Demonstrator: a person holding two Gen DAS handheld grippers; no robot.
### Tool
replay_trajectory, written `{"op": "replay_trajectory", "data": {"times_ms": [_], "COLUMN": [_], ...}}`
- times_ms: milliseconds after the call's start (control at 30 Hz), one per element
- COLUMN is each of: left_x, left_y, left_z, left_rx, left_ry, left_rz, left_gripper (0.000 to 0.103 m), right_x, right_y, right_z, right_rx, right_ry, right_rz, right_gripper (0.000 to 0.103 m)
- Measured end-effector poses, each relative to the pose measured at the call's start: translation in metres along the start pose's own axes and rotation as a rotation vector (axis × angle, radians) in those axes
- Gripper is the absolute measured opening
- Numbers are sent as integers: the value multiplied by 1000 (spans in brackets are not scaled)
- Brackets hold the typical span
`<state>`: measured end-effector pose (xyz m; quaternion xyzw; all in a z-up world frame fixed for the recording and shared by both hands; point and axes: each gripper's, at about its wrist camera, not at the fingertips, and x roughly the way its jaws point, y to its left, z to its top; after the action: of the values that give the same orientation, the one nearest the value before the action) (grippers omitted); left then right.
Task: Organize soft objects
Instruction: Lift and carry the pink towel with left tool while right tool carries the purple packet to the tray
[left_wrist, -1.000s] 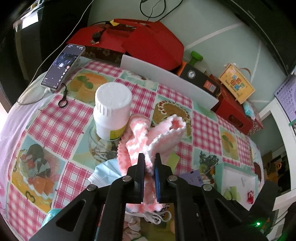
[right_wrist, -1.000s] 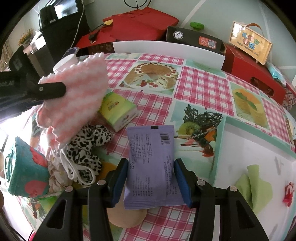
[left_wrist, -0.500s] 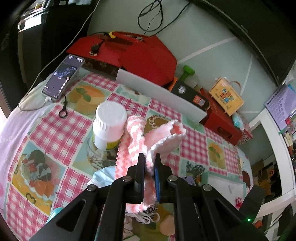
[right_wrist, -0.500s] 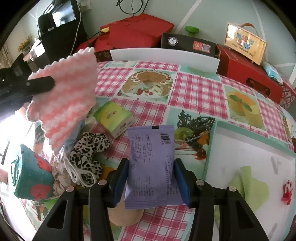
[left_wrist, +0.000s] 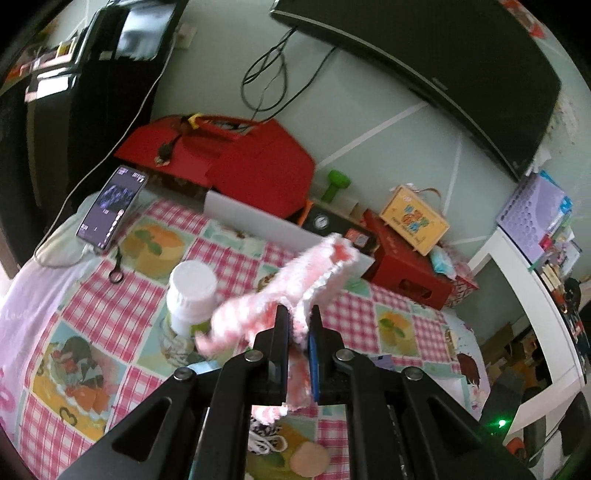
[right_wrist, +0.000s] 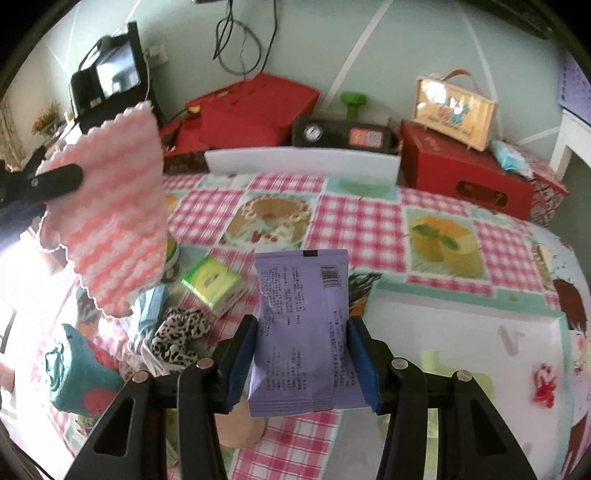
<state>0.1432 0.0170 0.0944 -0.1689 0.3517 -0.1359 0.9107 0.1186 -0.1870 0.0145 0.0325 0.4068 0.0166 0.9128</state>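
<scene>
Lifted higher than a second ago, the pink striped cloth (right_wrist: 110, 221) hangs above the table's (right_wrist: 362, 218) left edge, pinched tight in the left gripper (left_wrist: 298, 325). Right gripper (right_wrist: 303, 354) clamps a purple packet (right_wrist: 301, 332) upright, long axis pointing away; its barcode shows, its small print is unreadable.
</scene>
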Motion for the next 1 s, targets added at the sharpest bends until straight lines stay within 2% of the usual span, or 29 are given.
{"op": "replay_trajectory", "data": {"times_ms": [400, 633, 1000], "left_x": [-7, 5, 35], "left_y": [-46, -79, -150], "left_z": [-4, -15, -56], "left_rx": [107, 175, 324], "left_ry": [-32, 0, 100], "left_rz": [-110, -166, -268], "left_gripper": [9, 9, 9], "right_x": [-37, -60, -100], "right_y": [-58, -107, -198], "right_z": [3, -2, -32], "right_rx": [111, 214, 419], "right_ry": [-84, -116, -138], "right_rz": [-114, -212, -377], "right_gripper": [53, 53, 53]}}
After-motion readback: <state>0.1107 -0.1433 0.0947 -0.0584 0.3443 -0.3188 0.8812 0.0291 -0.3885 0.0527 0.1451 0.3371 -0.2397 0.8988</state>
